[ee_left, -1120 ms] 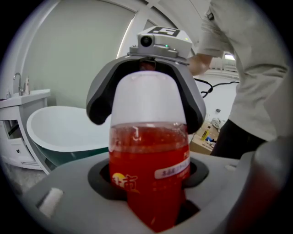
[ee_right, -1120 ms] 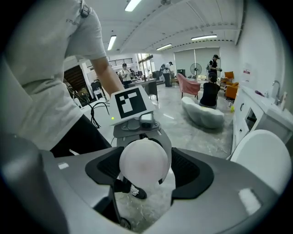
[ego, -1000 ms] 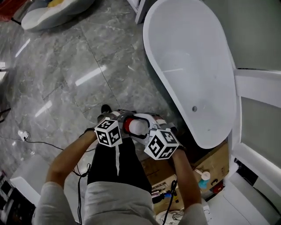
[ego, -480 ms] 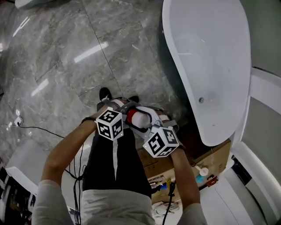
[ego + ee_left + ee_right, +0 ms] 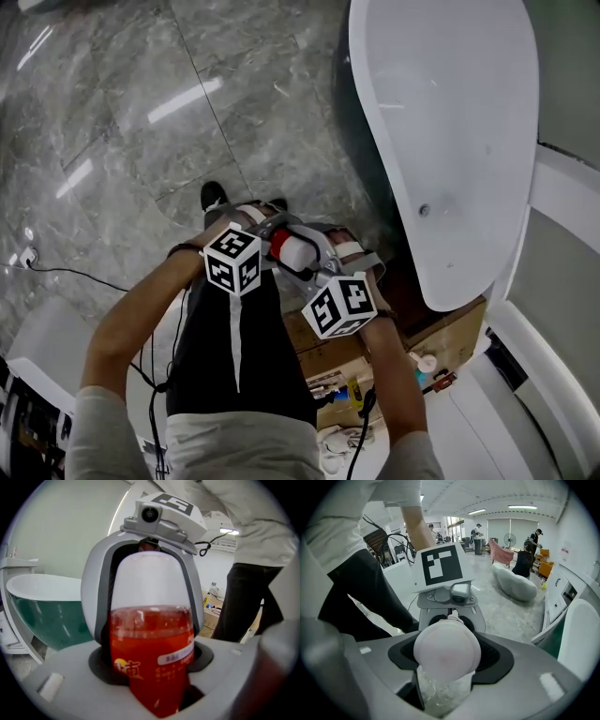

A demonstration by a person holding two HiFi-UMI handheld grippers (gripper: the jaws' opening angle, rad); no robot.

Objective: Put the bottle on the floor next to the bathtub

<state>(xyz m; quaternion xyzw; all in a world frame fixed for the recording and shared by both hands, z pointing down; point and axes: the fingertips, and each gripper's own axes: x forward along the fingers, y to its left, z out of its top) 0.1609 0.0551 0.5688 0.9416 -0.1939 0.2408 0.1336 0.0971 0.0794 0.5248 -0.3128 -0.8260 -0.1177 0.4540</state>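
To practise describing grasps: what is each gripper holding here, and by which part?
Both hold one bottle, stretched between them. The left gripper clamps its red labelled end; the right gripper clamps its white end.

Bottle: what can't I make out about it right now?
Head view: bottle mostly hidden between left gripper and right gripper.
Left gripper view: label print too blurred to read; near end cut off by the jaws.
Right gripper view: white end blocks everything behind it.
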